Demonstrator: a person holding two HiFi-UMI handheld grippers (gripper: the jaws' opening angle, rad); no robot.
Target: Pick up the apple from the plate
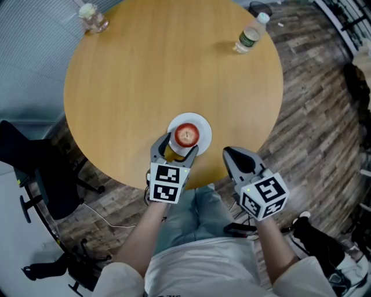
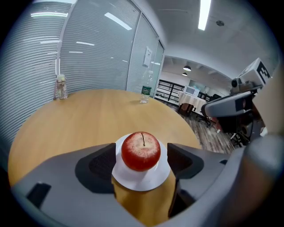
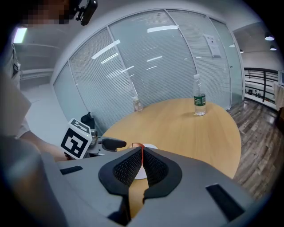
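A red apple [image 1: 186, 134] [image 2: 141, 150] sits stem-up on a small white plate [image 1: 201, 124] [image 2: 143, 181] near the front edge of the round wooden table [image 1: 145, 75]. My left gripper [image 1: 178, 148] [image 2: 141, 158] is open at the plate's near side. Its jaws reach along either side of the apple, with a gap between each pad and the fruit. My right gripper [image 1: 233, 155] [image 3: 141, 165] is shut and empty. It hangs off the table's edge to the right of the plate. In the right gripper view only a sliver of the apple [image 3: 135, 145] shows past the jaws.
A clear water bottle [image 1: 250, 35] [image 3: 199, 101] stands at the table's far right. A small glass container [image 1: 93, 17] [image 2: 61, 87] stands at the far left. A black office chair [image 1: 35, 168] is on the floor to the left. Glass walls with blinds stand behind the table.
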